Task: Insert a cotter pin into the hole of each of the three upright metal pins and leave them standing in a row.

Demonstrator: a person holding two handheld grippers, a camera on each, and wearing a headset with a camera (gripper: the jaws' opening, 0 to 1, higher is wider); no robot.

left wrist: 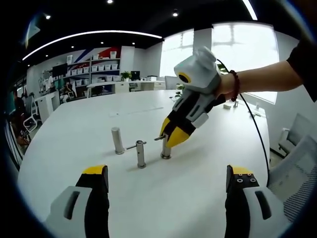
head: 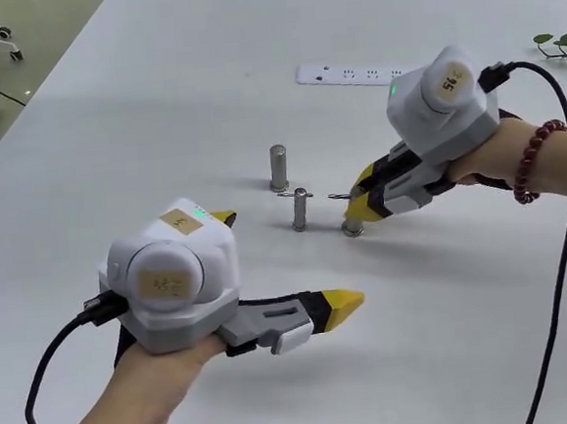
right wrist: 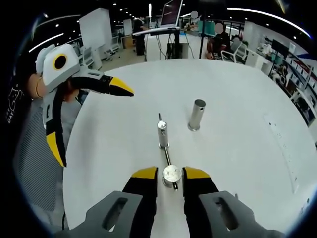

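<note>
l. gripper (head: 283,259) is held low at the near left, jaws spread wide w/ nothing between them, well apart from the work. next along, the bare pin (head: 278,167) is seen upright at the far end of the row, no cotter in it. near it the mid pin (head: 300,211) is stood upright w/ a seated cotter pin (head: 290,194) lying crosswise thru its top. at the right end the end pin (head: 352,228) is upright, w/ a second cotter pin (head: 337,196) sticking out level near its top, pointed toward the mid pin. r. gripper (head: 359,201) is held right up at that pin. in the right gripper view its jaws are drawn narrow, one each side of the pin's top, but whether they are clamped on the cotter's tail or on the pin itself can't be told.

step judged: 2nd of three insertions, w/ the bare pin left to do. the next move is judged to call for the cotter to be pushed straight along the hole's axis w/o the end pin being tipped, then let go.

the table (head: 157,104) is plain white and smooth. a power strip (head: 351,73) is laid toward its far side, plant leaves (head: 560,43) at far right. the room is an open-plan office: shelves (left wrist: 99,67) w/ boxes, a bright window (left wrist: 242,54), strip lights overhead.
</note>
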